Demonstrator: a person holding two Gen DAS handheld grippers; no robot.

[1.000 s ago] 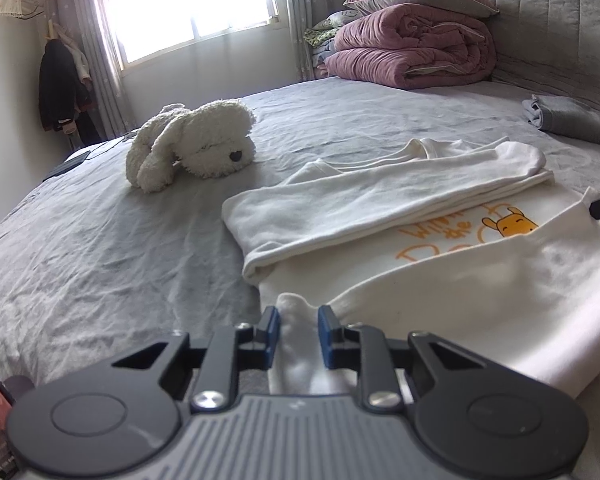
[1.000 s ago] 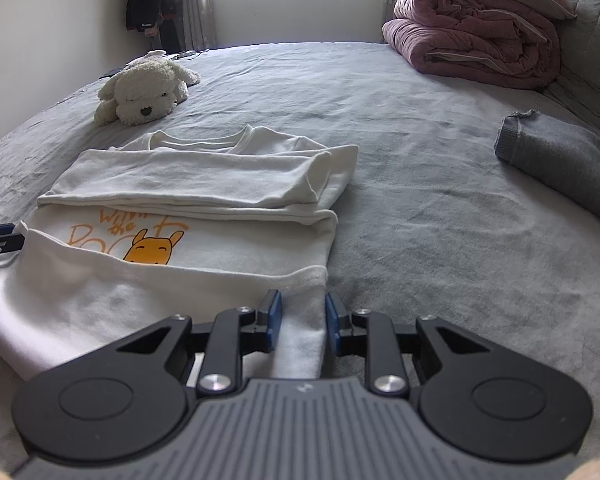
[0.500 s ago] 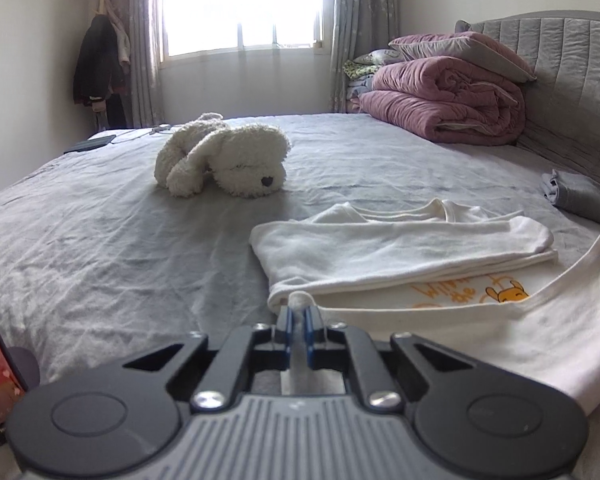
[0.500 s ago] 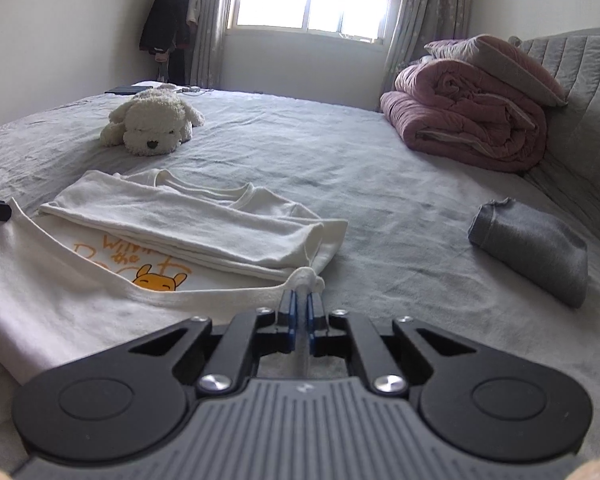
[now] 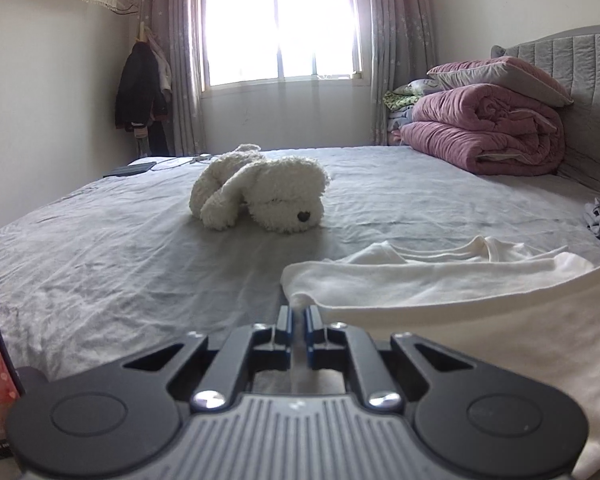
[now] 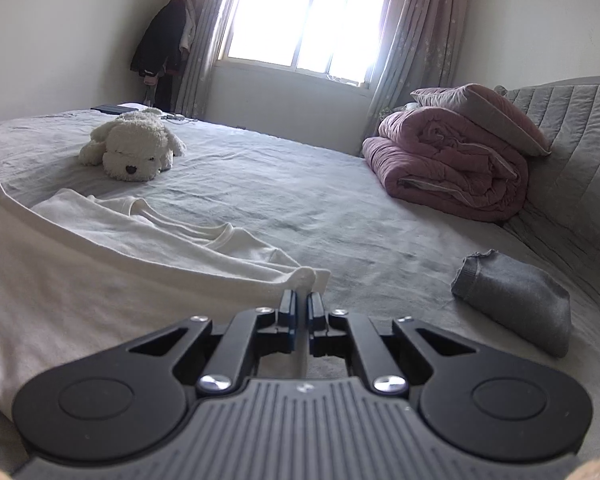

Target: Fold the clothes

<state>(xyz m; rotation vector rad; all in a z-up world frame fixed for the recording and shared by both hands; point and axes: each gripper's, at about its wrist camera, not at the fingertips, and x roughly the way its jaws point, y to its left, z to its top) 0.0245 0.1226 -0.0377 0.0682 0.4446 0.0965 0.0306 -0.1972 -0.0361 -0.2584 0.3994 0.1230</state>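
White shirt (image 5: 440,292), sleeves already folded in ahead of the jaws, both grippers (image 5: 298,320) (image 6: 302,308) clenched on its lifted hem corners; final fold remains.

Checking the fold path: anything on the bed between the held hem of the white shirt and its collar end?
Nothing visible. Both hand-held grippers, left and right, are shut on the white shirt hem corners. Ahead lies only the shirt's own folded sleeves. The plush dog and grey folded garment sit clear of it.

Two low wrist views across the bed (image 5: 140,264) toward the window (image 6: 308,20), both sharing it.
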